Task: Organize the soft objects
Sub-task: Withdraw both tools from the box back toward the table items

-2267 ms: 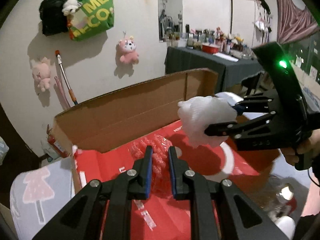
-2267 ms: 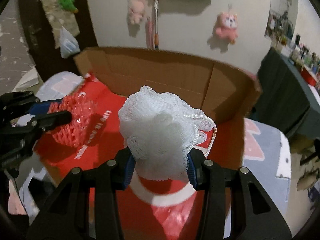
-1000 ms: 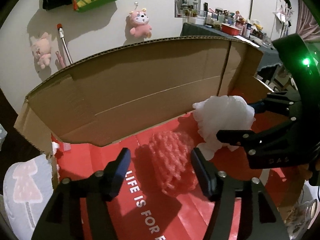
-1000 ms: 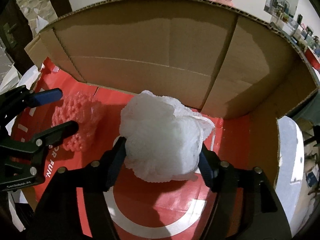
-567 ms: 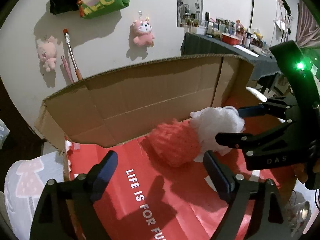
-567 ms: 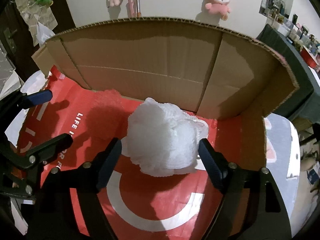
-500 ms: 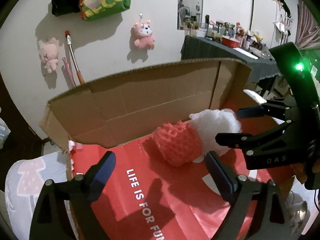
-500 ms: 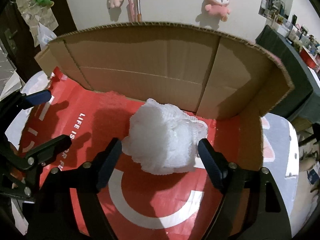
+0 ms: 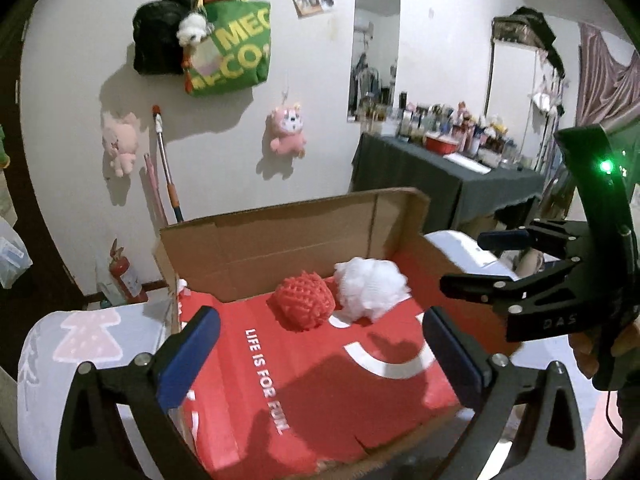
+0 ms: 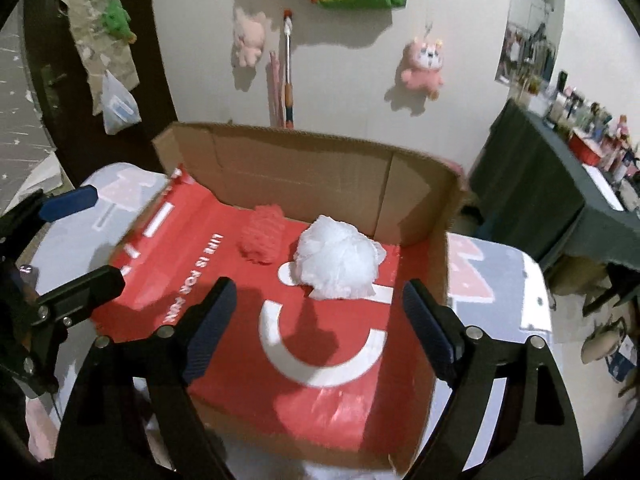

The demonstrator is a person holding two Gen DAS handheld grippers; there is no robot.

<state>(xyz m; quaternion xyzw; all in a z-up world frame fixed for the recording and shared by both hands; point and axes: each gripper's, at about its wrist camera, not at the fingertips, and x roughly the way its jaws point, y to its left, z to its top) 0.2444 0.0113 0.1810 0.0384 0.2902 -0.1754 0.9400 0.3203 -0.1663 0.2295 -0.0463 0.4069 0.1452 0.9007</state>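
A red mesh puff (image 9: 306,306) and a white mesh puff (image 9: 370,288) lie side by side on the red floor of an open cardboard box (image 9: 280,248), near its back wall. My left gripper (image 9: 318,340) hovers above the box's front part. Its jaws are opening wide with nothing between them. My right gripper (image 9: 466,260) hangs to the right of the box, jaws also opening and empty. In the right wrist view the white puff (image 10: 338,262) and red puff (image 10: 262,240) lie beyond the right gripper (image 10: 318,296). The left gripper (image 10: 100,236) is at the left edge.
The box (image 10: 300,176) rests on a grey cover with pink tree prints (image 9: 80,336). A dark table crowded with bottles (image 9: 440,176) stands at the back right. Pink plush toys (image 9: 286,130), a green bag (image 9: 230,52) and a broom (image 9: 168,172) are against the wall. A hand (image 9: 600,348) holds the right gripper.
Both grippers let go of their puffs, which now rest on the box floor. The jaws spread wider, and both grippers rose and drew back from the box.
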